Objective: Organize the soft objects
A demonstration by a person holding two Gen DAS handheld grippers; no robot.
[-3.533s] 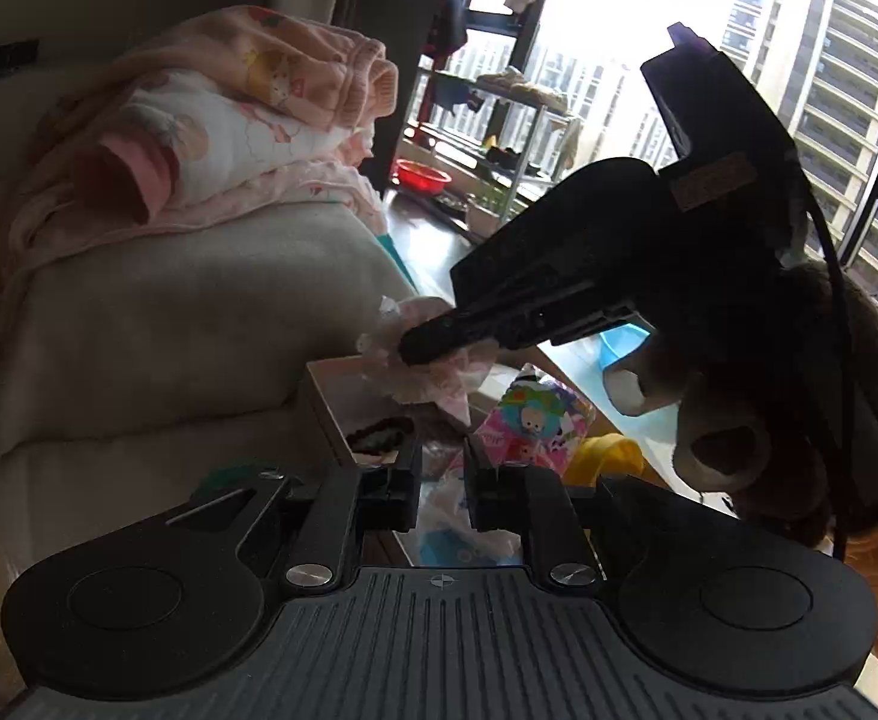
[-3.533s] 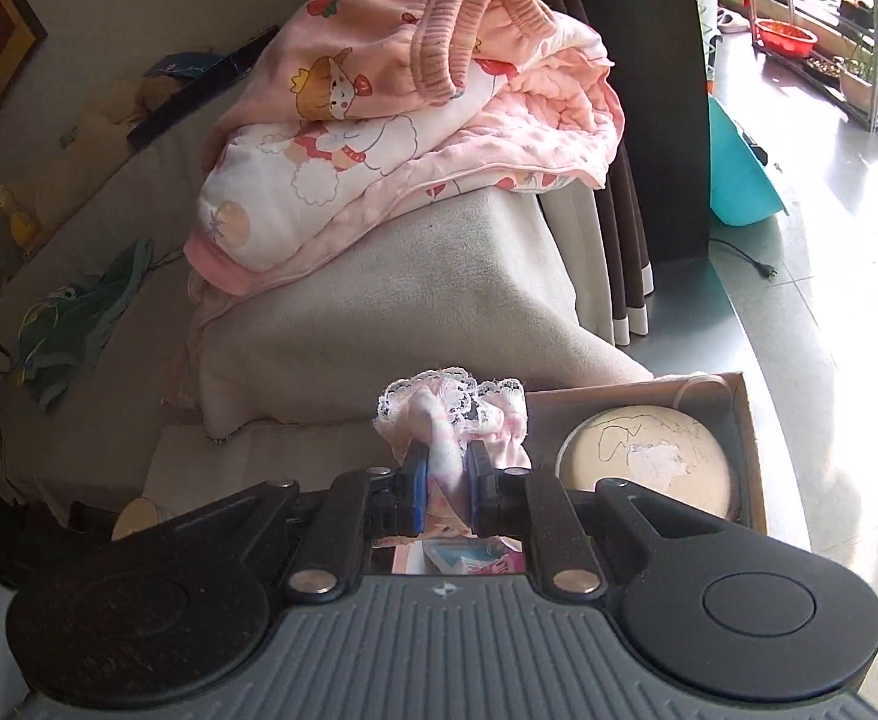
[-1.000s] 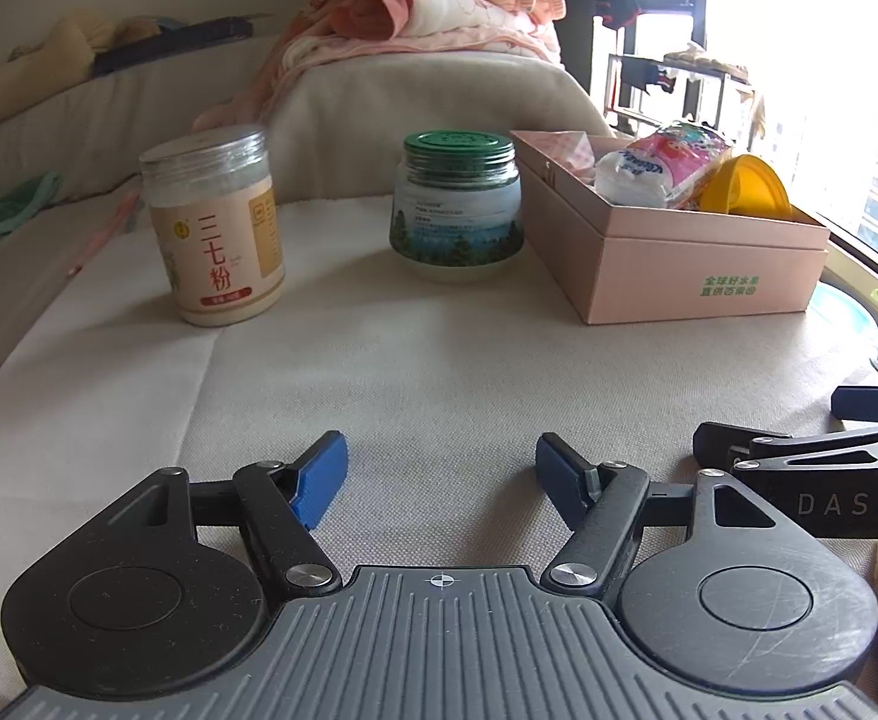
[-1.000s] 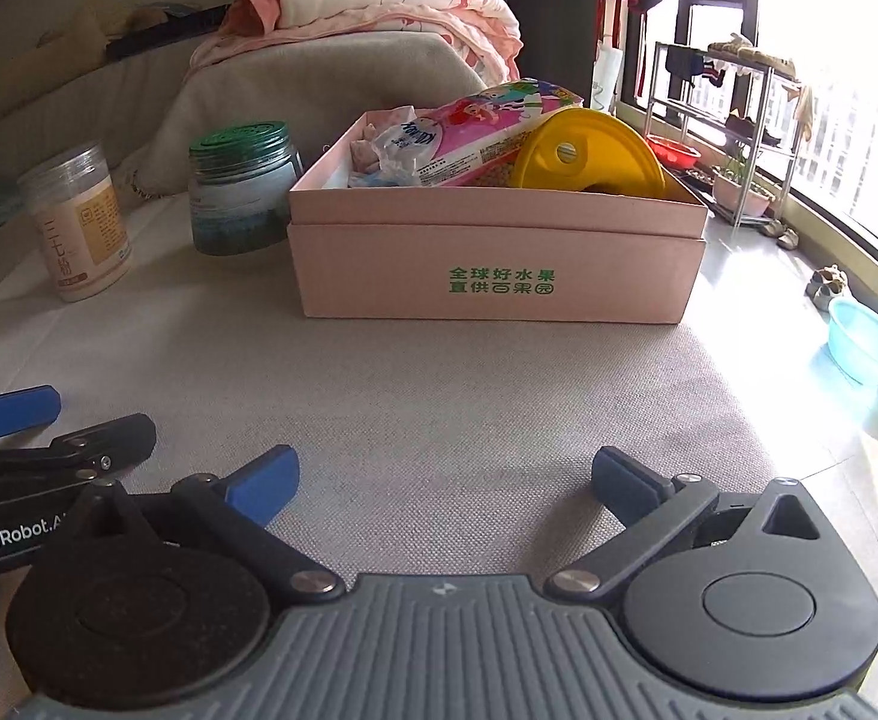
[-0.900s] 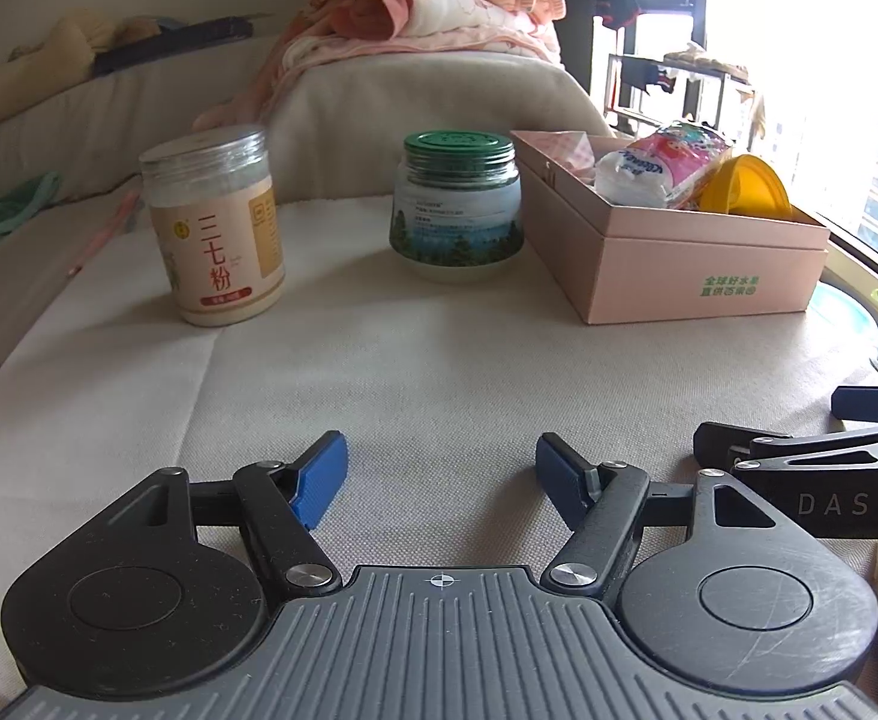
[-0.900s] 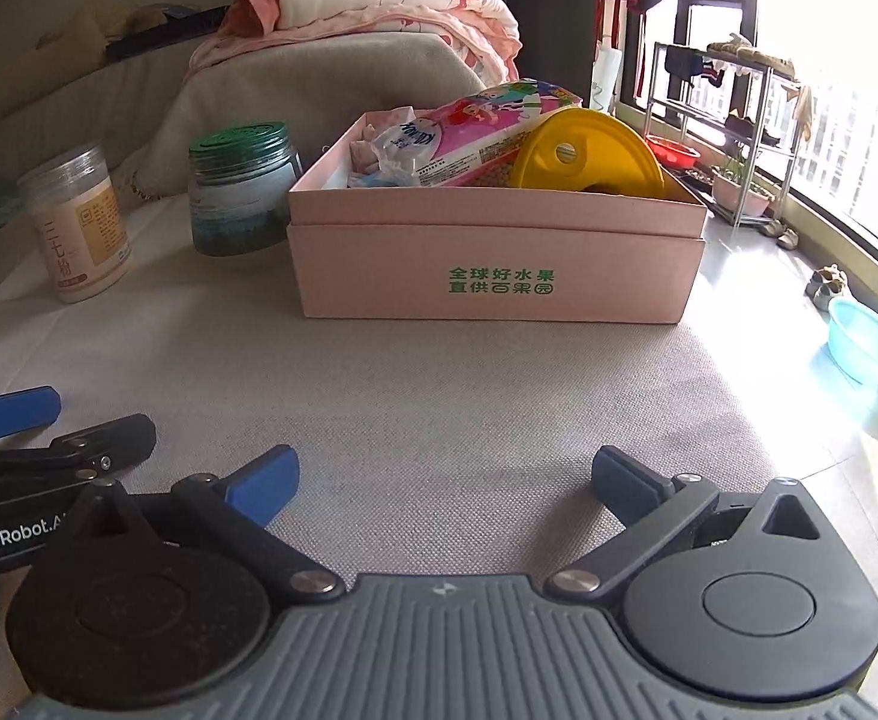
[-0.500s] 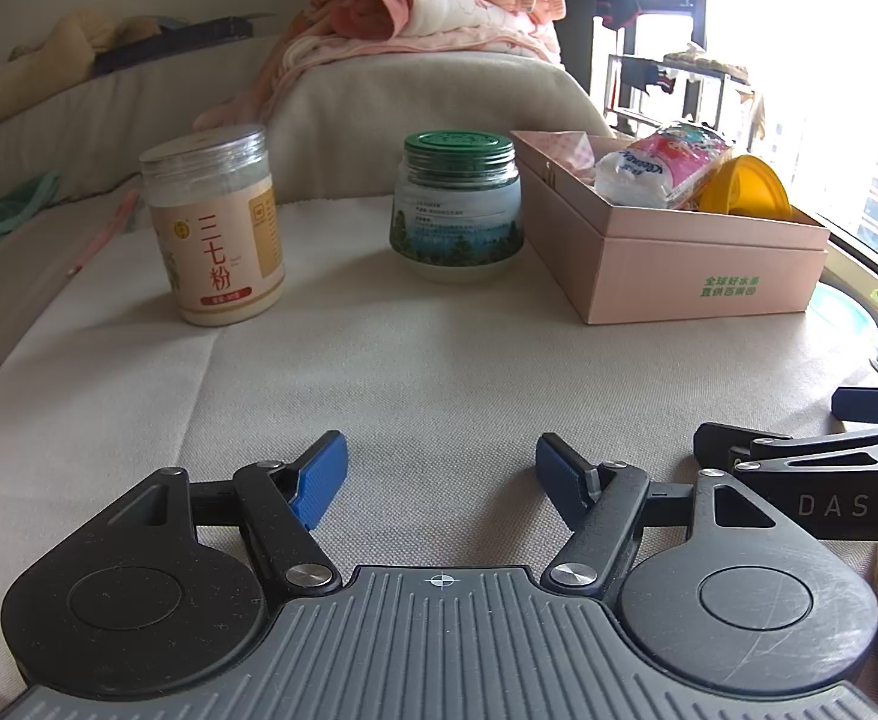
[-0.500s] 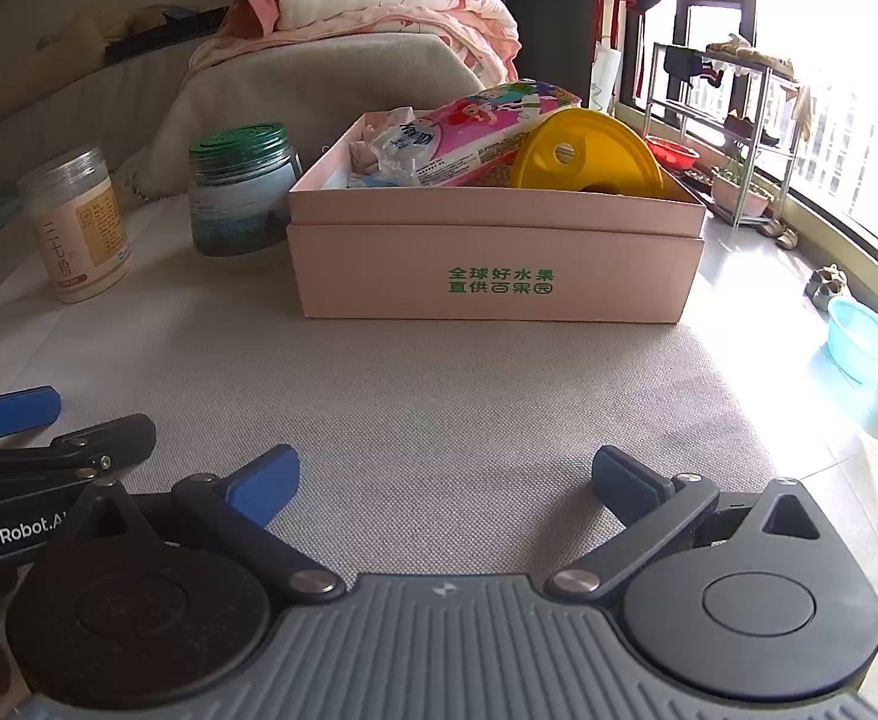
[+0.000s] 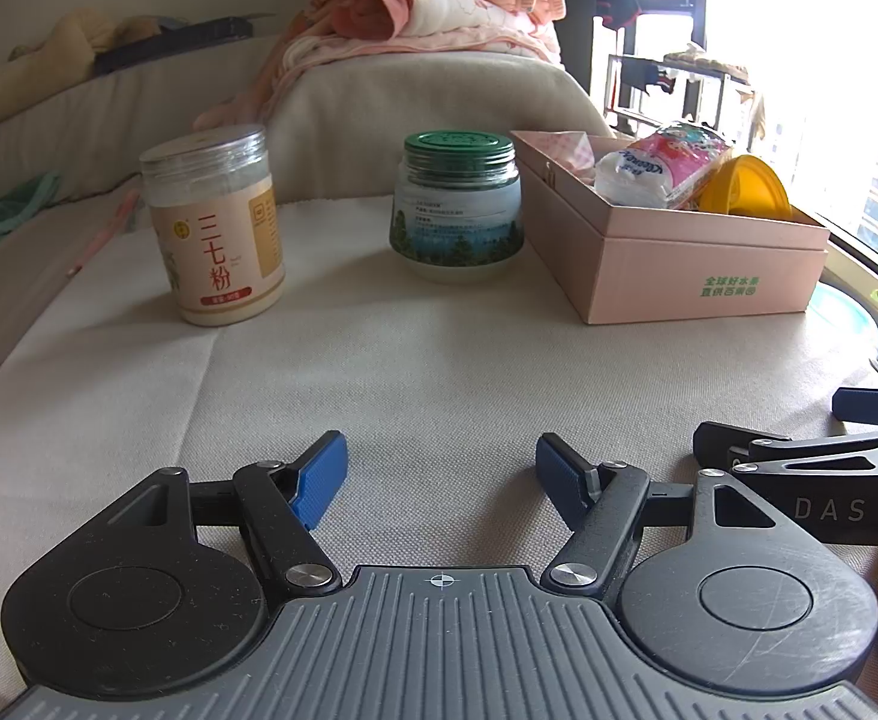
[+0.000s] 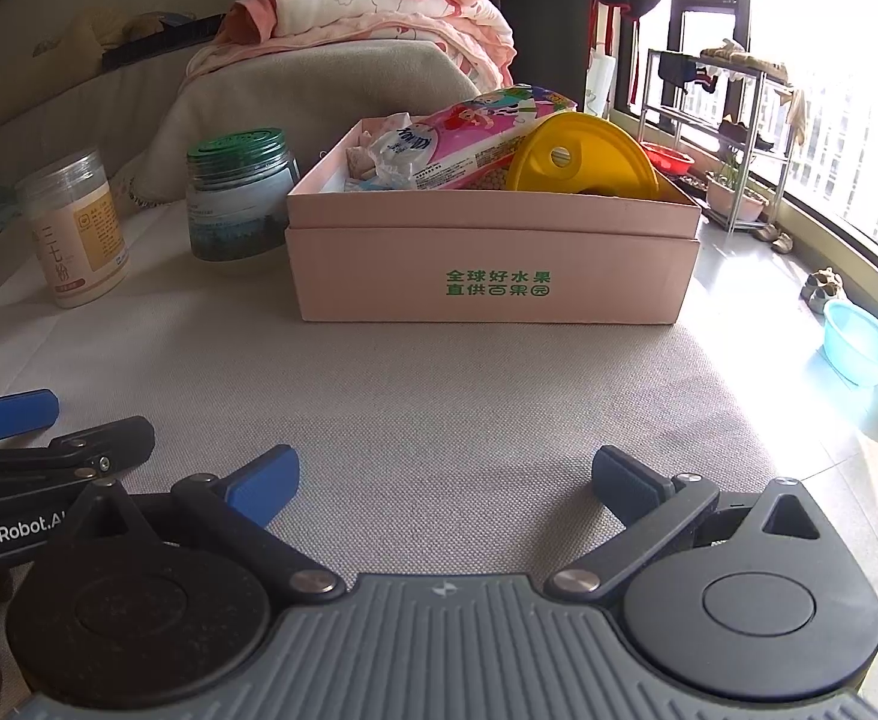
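A pink cardboard box (image 10: 493, 258) with green print stands on the cloth-covered table; it also shows in the left wrist view (image 9: 697, 276). It holds a pink wipes pack (image 10: 487, 138), a white tissue pack (image 10: 400, 150) and a yellow round lid (image 10: 583, 162). My left gripper (image 9: 441, 477) is open and empty, low over the table's near part. My right gripper (image 10: 445, 480) is open and empty, beside it to the right, in front of the box.
A clear jar of pale powder (image 9: 214, 222) and a green-lidded jar (image 9: 457, 204) stand left of the box. A sofa arm behind carries folded pink clothes (image 10: 373, 6). The table edge drops to the floor on the right, with a blue basin (image 10: 859, 342).
3.5 s ago both grippers were over the box, the right shut on a pink lacy cloth. Now both are open, empty and pulled back. Nothing has moved in the last second.
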